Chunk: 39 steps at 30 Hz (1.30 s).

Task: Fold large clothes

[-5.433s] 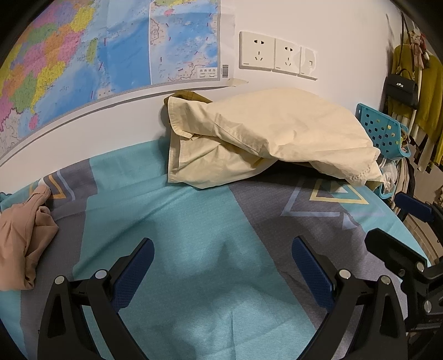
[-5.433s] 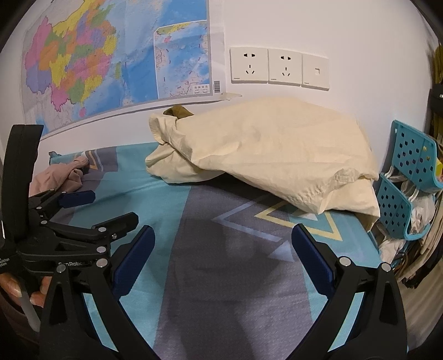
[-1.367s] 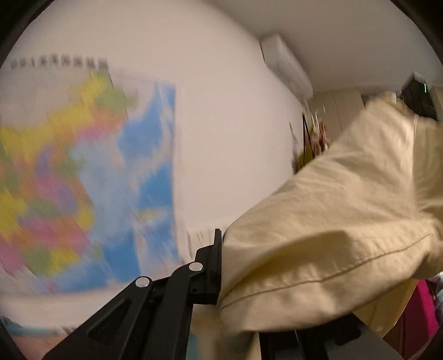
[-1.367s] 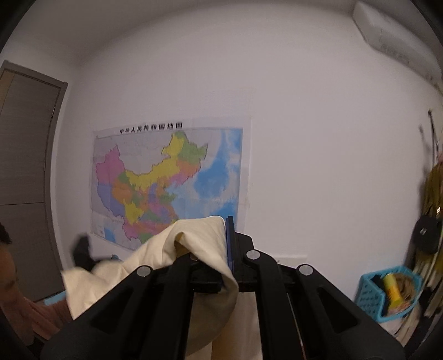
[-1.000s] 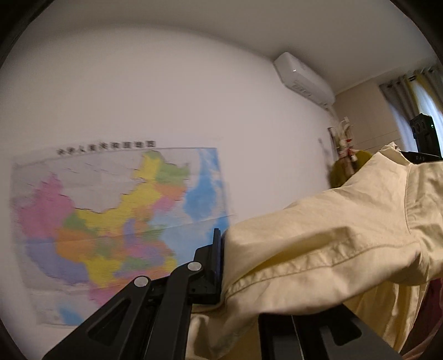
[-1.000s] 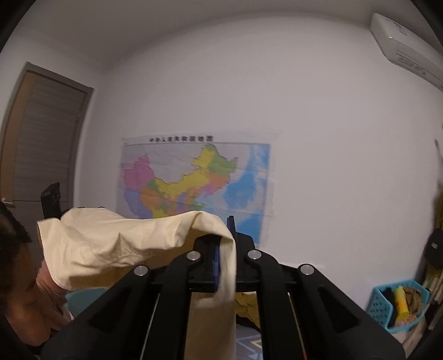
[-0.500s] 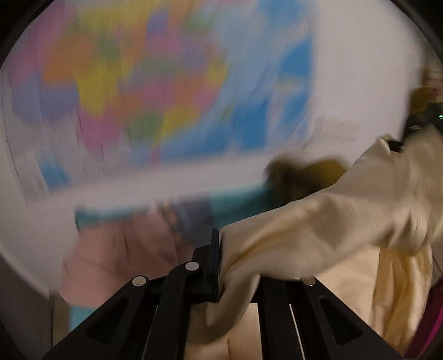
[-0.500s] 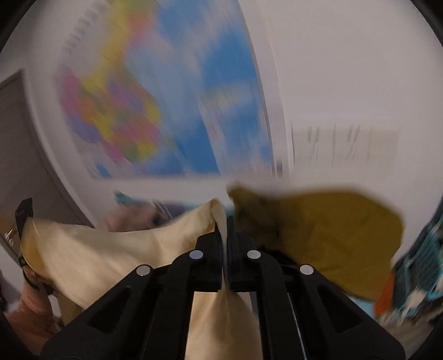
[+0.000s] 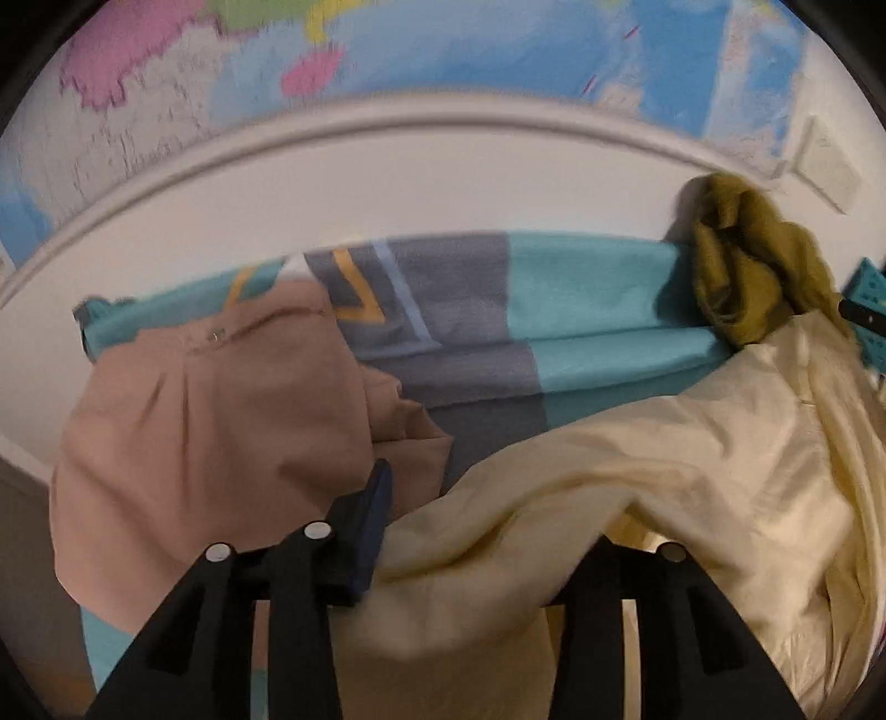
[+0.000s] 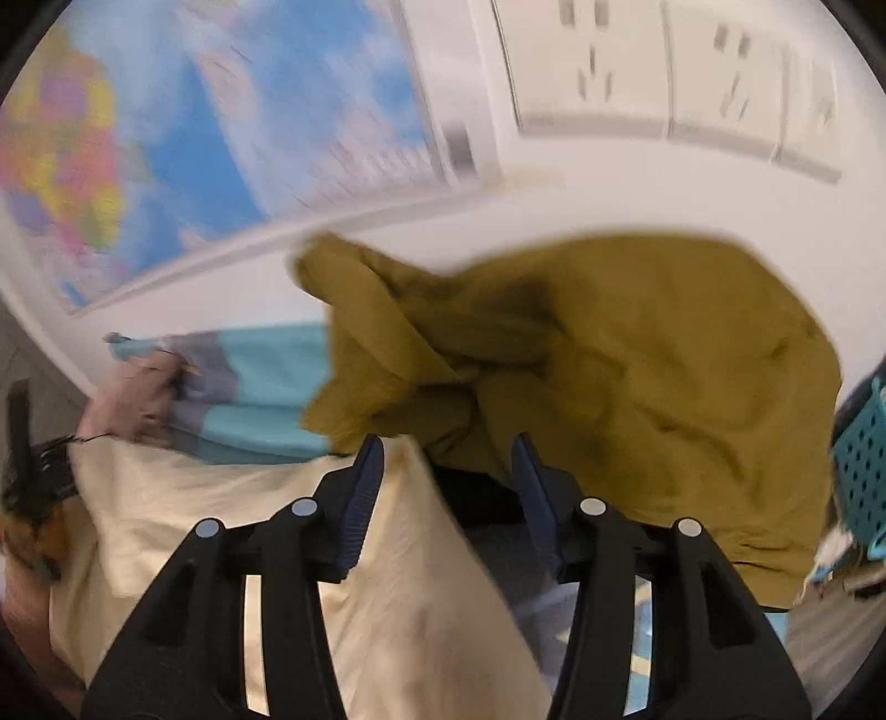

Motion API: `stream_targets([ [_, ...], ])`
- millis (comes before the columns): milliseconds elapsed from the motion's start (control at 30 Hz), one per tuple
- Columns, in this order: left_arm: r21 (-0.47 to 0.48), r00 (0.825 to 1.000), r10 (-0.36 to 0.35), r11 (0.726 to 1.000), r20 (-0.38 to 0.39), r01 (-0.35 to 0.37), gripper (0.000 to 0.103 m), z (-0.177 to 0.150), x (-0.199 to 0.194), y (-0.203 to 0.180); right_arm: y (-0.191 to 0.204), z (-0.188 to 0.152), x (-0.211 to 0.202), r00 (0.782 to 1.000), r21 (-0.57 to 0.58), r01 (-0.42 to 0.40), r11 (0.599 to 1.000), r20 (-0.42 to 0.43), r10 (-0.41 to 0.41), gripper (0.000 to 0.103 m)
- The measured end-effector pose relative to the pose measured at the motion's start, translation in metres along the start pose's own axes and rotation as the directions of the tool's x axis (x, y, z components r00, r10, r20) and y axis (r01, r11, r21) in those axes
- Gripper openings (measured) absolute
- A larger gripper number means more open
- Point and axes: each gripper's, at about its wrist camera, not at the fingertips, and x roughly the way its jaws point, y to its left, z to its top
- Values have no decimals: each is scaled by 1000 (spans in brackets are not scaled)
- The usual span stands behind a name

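Observation:
A large cream garment [image 9: 637,471] sags onto the teal and grey bed sheet [image 9: 581,299]. It spreads out from my left gripper [image 9: 487,515], whose jaws are opening. The left blue pad [image 9: 371,520] stands free of the cloth, and the cloth drapes over and hides the right finger. In the right wrist view the cream garment [image 10: 410,581] rises between the fingers and leans on the left pad [image 10: 362,498]. My right gripper [image 10: 448,465] is also opening, and its right pad [image 10: 531,498] is bare. My left gripper [image 10: 25,448] shows at the far left edge.
A pink garment [image 9: 210,426] lies crumpled on the left of the bed. An olive garment [image 10: 609,360] is heaped against the wall just beyond my right gripper. A blue perforated basket [image 10: 861,465] stands at the right. A wall map [image 9: 498,50] and sockets [image 10: 637,72] hang above.
Both grippers came down from head height toward the bed. Their jaws, shut on the cream garment half a second ago, now stand apart, and the cloth is sagging onto the sheet.

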Motion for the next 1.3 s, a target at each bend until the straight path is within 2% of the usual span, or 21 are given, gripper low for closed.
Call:
stream_targets([
  [100,36,987,-110,994,116,106,51,-11,-39,5,21,-15,-39,990,-73,-138,988,24,140,54],
  [167,58,960,-217,976,180,210,58,-21,-65,9,42,-35,-44,972,-112,-235,965,-28,234,59],
  [233,110,928,-307,951,213,289,61,-35,-85,4,58,-49,-24,946,-73,-312,947,-115,303,60],
  [300,166,911,-357,930,205,327,63,-44,-90,-9,62,-60,1,918,-4,-356,935,-191,348,60],
  [367,199,908,-389,913,156,357,65,-49,-86,-26,62,-67,33,894,71,-374,925,-235,380,60],
  [500,193,893,-450,874,-21,445,68,-52,-51,-58,52,-66,70,864,204,-391,898,-255,434,60],
  [533,180,882,-467,864,-61,470,68,-49,-40,-65,52,-66,75,850,222,-417,881,-249,465,57],
  [567,164,874,-479,858,-86,486,68,-47,-32,-69,54,-66,77,846,225,-425,877,-247,473,49],
  [633,117,845,-519,838,-130,533,66,-35,-16,-77,56,-59,72,836,207,-465,861,-217,504,12],
  [667,105,837,-531,832,-135,545,63,-31,-10,-78,56,-56,68,838,196,-473,859,-200,507,4],
  [733,96,841,-526,837,-130,539,44,-15,-2,-80,56,-40,54,849,174,-487,856,-135,511,3],
  [767,93,849,-518,844,-106,528,42,-1,-1,-79,55,-26,47,853,166,-495,853,-93,514,3],
  [867,48,841,-541,840,-10,541,42,34,-4,-67,54,9,45,869,159,-484,860,-29,494,3],
  [967,-3,864,-499,866,63,500,51,62,1,-54,54,34,64,888,181,-452,874,-6,460,3],
  [1000,-37,875,-479,875,77,482,57,68,6,-49,53,42,74,898,194,-433,880,1,441,7],
  [1033,-58,885,-458,884,81,463,62,72,11,-45,52,47,84,909,217,-407,887,4,417,20],
  [1067,-97,913,-400,909,79,406,62,76,21,-39,55,50,94,922,210,-377,902,-11,387,33],
  [1100,-133,932,-354,923,76,361,62,77,29,-34,54,54,100,946,196,-313,929,-19,323,47],
  [1133,-151,941,-332,929,63,337,64,78,35,-29,52,55,101,959,200,-276,940,-9,283,46],
  [1200,-195,943,-331,923,39,332,65,74,42,-17,51,55,90,957,187,-286,940,3,291,49],
  [1300,-218,934,-353,909,51,356,70,63,34,-2,57,37,43,968,45,-251,967,24,250,66],
])
